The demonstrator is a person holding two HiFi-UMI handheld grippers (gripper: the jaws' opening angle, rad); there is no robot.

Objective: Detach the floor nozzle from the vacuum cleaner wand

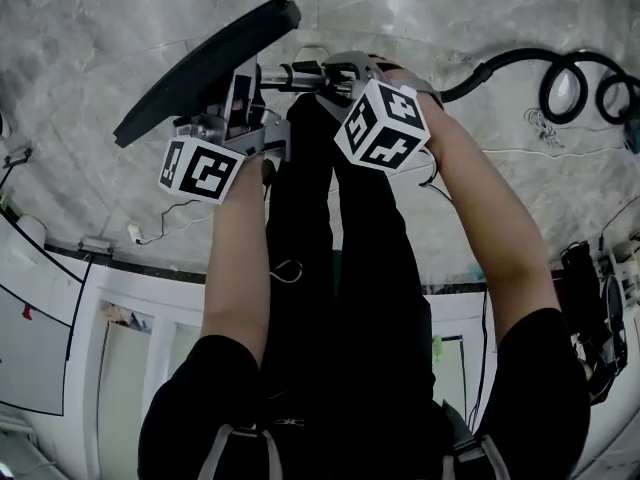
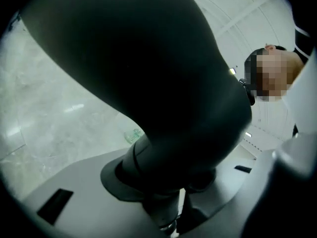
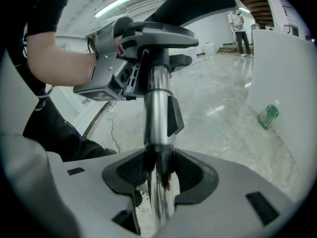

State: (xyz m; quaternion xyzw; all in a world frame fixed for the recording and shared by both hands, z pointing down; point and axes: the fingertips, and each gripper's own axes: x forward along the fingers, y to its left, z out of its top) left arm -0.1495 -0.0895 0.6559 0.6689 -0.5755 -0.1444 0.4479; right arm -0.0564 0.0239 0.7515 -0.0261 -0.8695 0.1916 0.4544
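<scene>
The flat black plastic floor nozzle (image 1: pixel 205 63) is held in the air, joined to the chrome metal wand (image 3: pixel 157 108). The left tongs (image 2: pixel 166 195) clamp the nozzle's neck and the right tongs (image 3: pixel 158 172) clamp the wand. Open grey marble floor (image 1: pixel 100 28) lies beyond the wand, with a black hose (image 1: pixel 483 68) coiled to its right.

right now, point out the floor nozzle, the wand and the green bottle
floor nozzle (image 1: pixel 205 68), head view, middle of its black head
wand (image 3: pixel 157 108), right gripper view, shiny tube, midway up
green bottle (image 3: pixel 268 116), right gripper view, its body
</scene>
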